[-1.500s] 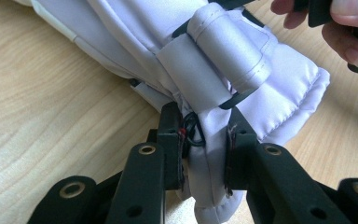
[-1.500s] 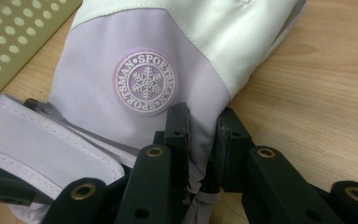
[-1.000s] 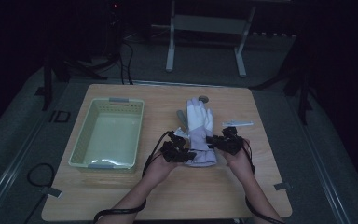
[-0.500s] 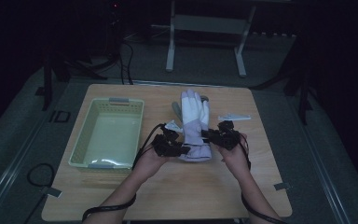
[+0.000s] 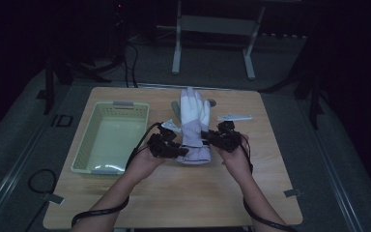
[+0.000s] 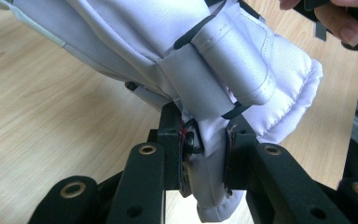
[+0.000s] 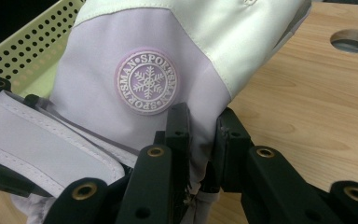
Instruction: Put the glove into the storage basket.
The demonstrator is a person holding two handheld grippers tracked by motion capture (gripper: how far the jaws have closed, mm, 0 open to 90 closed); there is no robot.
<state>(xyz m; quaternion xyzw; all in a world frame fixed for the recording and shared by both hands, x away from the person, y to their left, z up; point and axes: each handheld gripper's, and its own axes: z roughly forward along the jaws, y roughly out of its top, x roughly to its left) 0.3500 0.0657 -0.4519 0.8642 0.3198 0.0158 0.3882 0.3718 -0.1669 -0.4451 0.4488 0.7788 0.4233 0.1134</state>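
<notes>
A white and pale-lilac ski glove (image 5: 193, 123) hangs over the middle of the wooden table (image 5: 183, 193), fingers pointing away from me, cuff toward me. My left gripper (image 5: 174, 150) is shut on the left side of the cuff; its pads pinch the lilac fabric (image 6: 207, 158) beside a strap. My right gripper (image 5: 211, 140) is shut on the right edge of the cuff (image 7: 200, 154), just below the round snowflake badge (image 7: 148, 82). Both hands hold the glove clear of the table (image 6: 51, 93).
A pale green perforated basket (image 5: 110, 137) stands on the left part of the table, also seen as a mesh wall (image 7: 32, 46). A small white object (image 5: 234, 117) lies right of the glove's fingers. A round hole (image 7: 352, 41) is in the tabletop.
Both grippers have risen and moved away from me with the glove's cuff held between them; the glove has shifted farther up the table.
</notes>
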